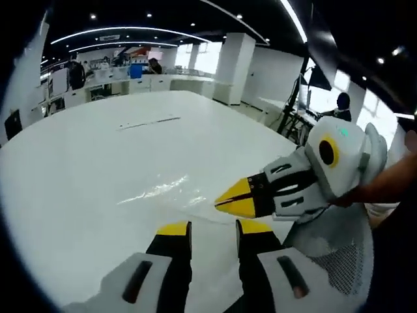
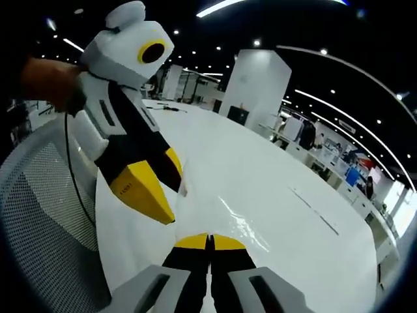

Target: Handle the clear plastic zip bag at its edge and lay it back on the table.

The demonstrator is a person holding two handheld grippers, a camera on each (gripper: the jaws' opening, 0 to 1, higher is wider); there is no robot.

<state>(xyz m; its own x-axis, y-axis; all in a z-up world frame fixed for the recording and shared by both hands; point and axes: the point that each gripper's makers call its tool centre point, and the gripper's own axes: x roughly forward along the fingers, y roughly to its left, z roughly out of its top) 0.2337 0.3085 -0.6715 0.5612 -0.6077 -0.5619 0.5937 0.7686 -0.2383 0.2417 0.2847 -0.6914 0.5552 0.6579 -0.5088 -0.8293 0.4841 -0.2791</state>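
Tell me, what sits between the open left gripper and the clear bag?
Nothing: in the left gripper view, bare white table separates the left gripper from the bag.

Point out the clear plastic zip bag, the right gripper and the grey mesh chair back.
clear plastic zip bag (image 1: 163,189): left gripper view, glossy middle of the film.
right gripper (image 1: 225,199): left gripper view, tip of its closed yellow jaws.
grey mesh chair back (image 2: 45,215): right gripper view, the mesh panel.
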